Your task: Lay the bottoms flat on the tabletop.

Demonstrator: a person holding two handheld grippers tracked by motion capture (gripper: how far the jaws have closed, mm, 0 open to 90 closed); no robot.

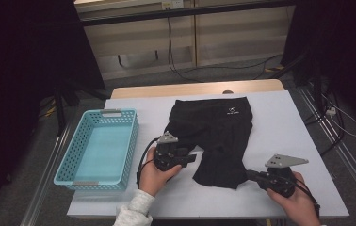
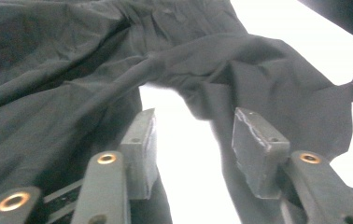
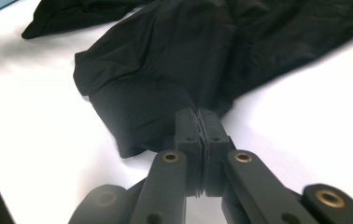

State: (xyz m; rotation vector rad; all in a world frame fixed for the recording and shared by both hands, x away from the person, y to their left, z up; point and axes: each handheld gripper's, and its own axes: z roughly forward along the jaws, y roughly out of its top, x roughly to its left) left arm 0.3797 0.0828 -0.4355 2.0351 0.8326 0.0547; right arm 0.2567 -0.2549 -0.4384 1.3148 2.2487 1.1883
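The black shorts (image 1: pixel 214 136) lay spread across the middle of the table (image 1: pixel 279 122), waistband toward the far edge. The left gripper (image 2: pixel 193 149) stood with jaws spread over the crotch fold, gripping nothing. The right gripper (image 3: pixel 197 140) was pressed together, pinching the leg hem nearest the near edge

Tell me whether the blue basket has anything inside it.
No: in the high view the blue basket shows only its bare floor, and the black shorts lie beside it.
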